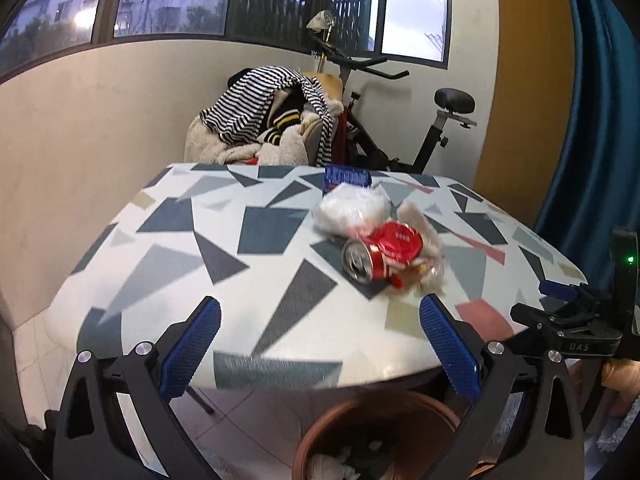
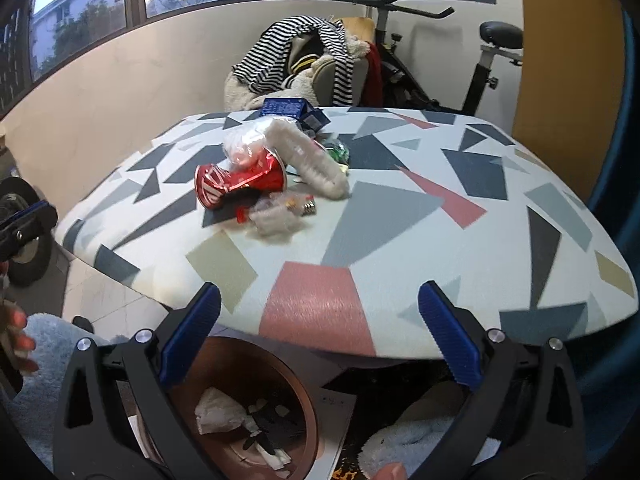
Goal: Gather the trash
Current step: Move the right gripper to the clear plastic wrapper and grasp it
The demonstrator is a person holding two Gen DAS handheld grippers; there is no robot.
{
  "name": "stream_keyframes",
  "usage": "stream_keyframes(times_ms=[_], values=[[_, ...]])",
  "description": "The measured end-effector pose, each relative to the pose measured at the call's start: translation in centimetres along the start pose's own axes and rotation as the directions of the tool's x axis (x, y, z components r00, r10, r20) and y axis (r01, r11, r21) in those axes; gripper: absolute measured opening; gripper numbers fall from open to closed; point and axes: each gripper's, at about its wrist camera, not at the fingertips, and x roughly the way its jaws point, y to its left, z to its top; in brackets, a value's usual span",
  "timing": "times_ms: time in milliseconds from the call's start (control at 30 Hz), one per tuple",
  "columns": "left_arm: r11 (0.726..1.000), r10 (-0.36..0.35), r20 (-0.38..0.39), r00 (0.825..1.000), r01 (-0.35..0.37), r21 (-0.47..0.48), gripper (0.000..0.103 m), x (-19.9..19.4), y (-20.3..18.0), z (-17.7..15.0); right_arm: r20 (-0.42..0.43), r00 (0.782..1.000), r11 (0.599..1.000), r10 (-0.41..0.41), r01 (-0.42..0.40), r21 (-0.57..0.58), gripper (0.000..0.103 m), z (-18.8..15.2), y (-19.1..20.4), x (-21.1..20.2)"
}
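Both of my grippers hang over the near edge of the desk (image 2: 460, 240), jaws spread wide and holding nothing: the left gripper (image 1: 320, 332) and the right gripper (image 2: 319, 334) each frame bare tabletop. Below that edge stands the bin (image 2: 304, 400), a brown round tub with crumpled paper and scraps already in it, so part of the job looks done. The rest waits in one heap past the middle of the desk, well beyond the bin: a crushed red can (image 2: 240, 184) lying on its side, a clear bag (image 2: 308, 160) draped against it, a small wrapper (image 2: 280, 212) on the can's near side and a blue box (image 2: 284, 107) at the far edge. By my reckoning the can is the nearest thing to fetch, and most of the pile is still to be carried back to the bin
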Motion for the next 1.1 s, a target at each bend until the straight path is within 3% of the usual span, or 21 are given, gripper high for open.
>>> stream_keyframes(times_ms=[100, 300, 567, 1100], values=[[1.0, 0.013, 0.008, 1.0, -0.014, 0.017, 0.097, 0.4, 0.1, 1.0, -0.003, 0.999, 0.999, -0.043, 0.042, -0.015, 0.097, 1.0, 0.0, 0.4], [0.999, 0.014, 0.026, 1.0, -0.015, 0.034, 0.097, 1.0, 0.4, 2.7, -0.015, 0.999, 0.999, -0.028, 0.028, 0.021, 0.097, 2.6, -1.0, 1.4], [0.999, -0.039, -0.049, 0.998, 0.038, -0.029, 0.097, 3.1, 1.3, 3.4, -0.016, 1.0, 1.0, 0.003, -0.002, 0.029, 0.097, 3.1, -1.2, 3.2], [0.983, -0.07, -0.139, 0.988, 0.044, -0.181, 0.097, 6.4, 3.9, 2.1, -0.106, 0.988, 0.988, 0.117, -0.105, 0.109, 0.069, 4.8, 1.7, 10.8]])
